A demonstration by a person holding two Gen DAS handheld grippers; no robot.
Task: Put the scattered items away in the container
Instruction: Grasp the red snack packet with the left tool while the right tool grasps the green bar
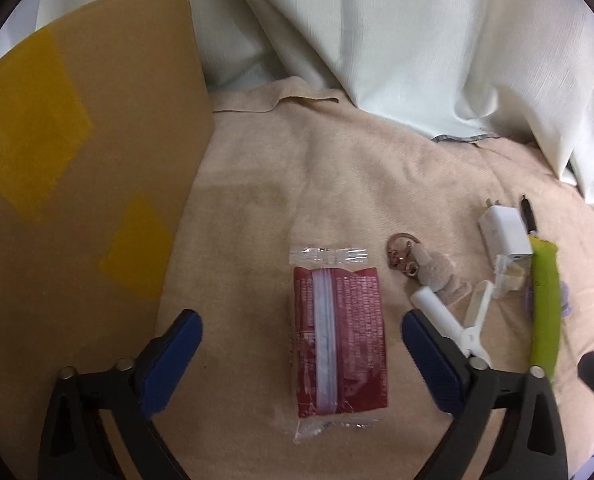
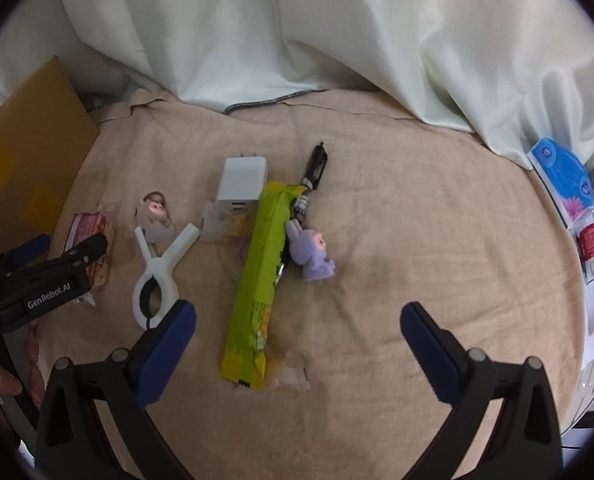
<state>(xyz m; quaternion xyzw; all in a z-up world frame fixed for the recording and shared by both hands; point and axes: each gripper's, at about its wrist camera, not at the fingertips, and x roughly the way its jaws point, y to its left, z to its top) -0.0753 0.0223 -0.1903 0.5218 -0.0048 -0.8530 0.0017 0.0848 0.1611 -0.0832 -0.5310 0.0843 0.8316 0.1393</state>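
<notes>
At the far left stands the cardboard box, patched with yellow tape, its wall rising beside the beige cloth that covers the tabletop; I take it for the container, set close so each item has a short trip. My left gripper hangs just above the red snack packet, fingers released and spread wide to either side of it, holding nothing. The packet lies lengthwise between them, which suits a squeeze across its narrow width. Its white print is too fine to read.

Further right lie a monkey keychain, a white plastic clip, a white charger and a long green snack bar, its wording unreadable. A black pen and a purple bunny toy sit touching the bar's right side.

My right gripper hovers over the bar's near end, fingers likewise released and empty. In its view the left tool's side reads "GenRobot.AI". Every item is still outside the box.
</notes>
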